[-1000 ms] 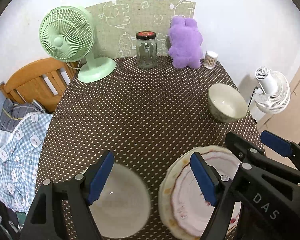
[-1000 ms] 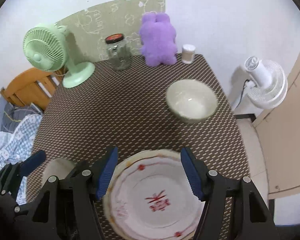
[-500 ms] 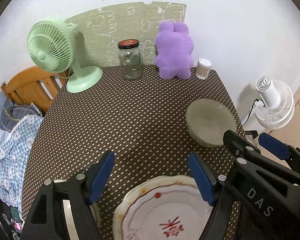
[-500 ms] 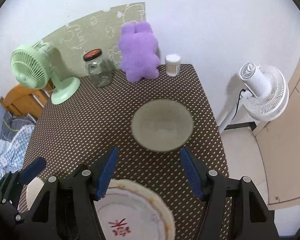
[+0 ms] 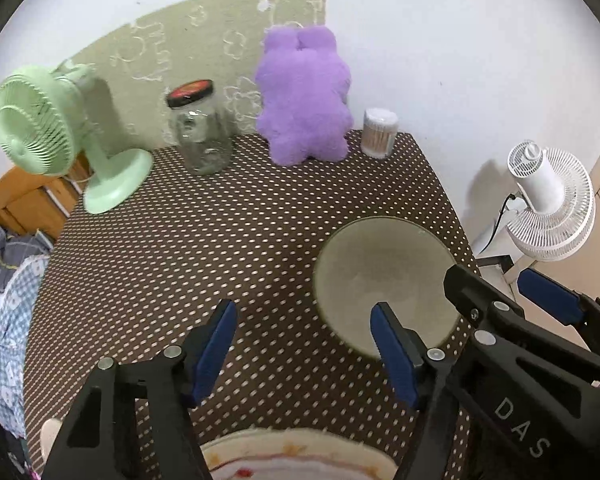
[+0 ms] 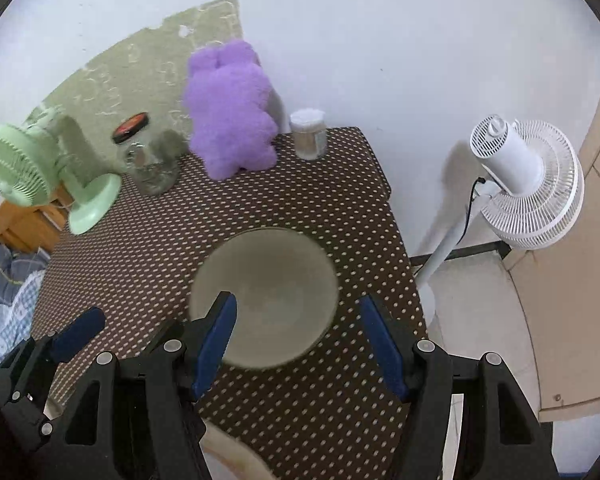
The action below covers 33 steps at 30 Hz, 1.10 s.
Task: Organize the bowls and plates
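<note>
A pale green-grey bowl stands on the dotted brown tablecloth near the right edge. My right gripper hovers over the bowl's near side, open; its left finger shows over the bowl's inside and its right one beyond the rim. My left gripper is just left of the bowl; its jaws are closing with only tablecloth between them. A cream plate with red pattern lies below both grippers at the near edge; its rim shows in the right wrist view.
Along the far edge stand a green desk fan, a glass jar, a purple plush toy and a toothpick holder. A white floor fan stands right of the table. A wooden chair and checked cloth are left.
Both grippers moved forward over the table, from above the plate to the bowl. The plate slid to the bottom of both views. The left jaws stand slightly narrower.
</note>
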Tool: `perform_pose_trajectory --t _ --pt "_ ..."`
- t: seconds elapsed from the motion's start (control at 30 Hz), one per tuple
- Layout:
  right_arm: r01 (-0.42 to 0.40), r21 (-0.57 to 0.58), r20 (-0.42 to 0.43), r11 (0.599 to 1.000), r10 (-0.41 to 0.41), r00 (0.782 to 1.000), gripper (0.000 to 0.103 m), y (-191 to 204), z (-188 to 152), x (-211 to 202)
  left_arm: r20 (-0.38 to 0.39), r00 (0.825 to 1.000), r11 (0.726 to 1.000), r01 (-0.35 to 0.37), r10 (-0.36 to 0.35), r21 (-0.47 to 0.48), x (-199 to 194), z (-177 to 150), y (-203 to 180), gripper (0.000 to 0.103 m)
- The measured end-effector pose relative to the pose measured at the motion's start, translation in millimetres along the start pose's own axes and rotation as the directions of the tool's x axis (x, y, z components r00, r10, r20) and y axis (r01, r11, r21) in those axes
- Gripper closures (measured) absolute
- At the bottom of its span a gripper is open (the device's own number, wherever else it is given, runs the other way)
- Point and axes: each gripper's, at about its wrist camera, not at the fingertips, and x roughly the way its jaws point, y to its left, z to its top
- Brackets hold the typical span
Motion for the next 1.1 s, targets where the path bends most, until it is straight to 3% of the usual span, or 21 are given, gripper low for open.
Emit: perform_pose_trajectory --t 0.4,0.73,0.8,0.9,1.1 --pt "0.02 0.077 -0.068 0.997 -0.014 0.998 0.035 -20 7 61 -0.072 0.997 0.999 0.019 -0.016 0.039 59 10 -17 0.048" --pt "0.042 0.078 -0.107 0.996 -0.033 0.994 0.069 -25 5 90 -0.125 0.992 0.999 0.018 -0.011 0.051 84 11 -25 0.07" --pt "0.039 0.078 -0.109 0.996 -0.031 0.994 0.071 -24 5 91 -0.123 0.992 0.998 0.013 -0.006 0.054 86 12 -27 0.071" --pt "0.029 0.058 -0.101 0.998 -0.023 0.995 0.081 -19 6 93 -0.108 0.994 0.998 -0.017 0.024 0.068 86 12 -28 0.079" --pt "0.046 0.048 -0.1 0.998 -0.041 0.994 0.084 -13 9 93 -0.111 0.994 0.998 -0.004 0.01 0.057 90 14 -25 0.08"
